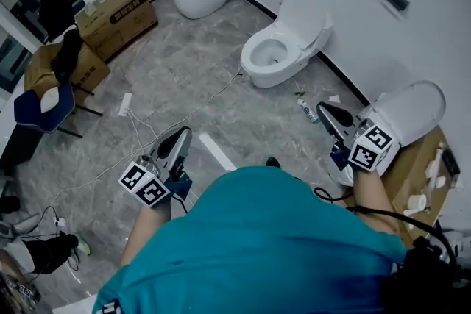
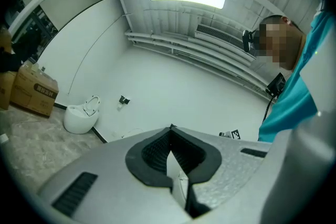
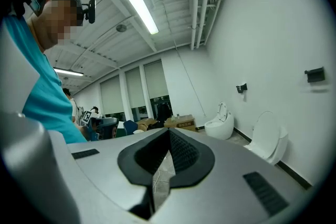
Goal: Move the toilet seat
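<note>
Left tongs (image 1: 179,140) and right tongs (image 1: 327,114) — both closed, empty — held well apart, this side of the middle toilet (image 1: 283,48).

I read my right gripper (image 3: 168,131) as closed: jaws tip to tip, nothing between them, just floor tile showing through the slot behind the pads. To its right a white toilet (image 3: 269,143) stands against the wall, lid up. Farther along that wall is a rounded toilet (image 3: 220,123), lid also up. Cardboard boxes (image 3: 179,123) are beyond. A person in a teal shirt (image 3: 42,102) is at left. The ceiling light (image 3: 138,6) is on.
</note>
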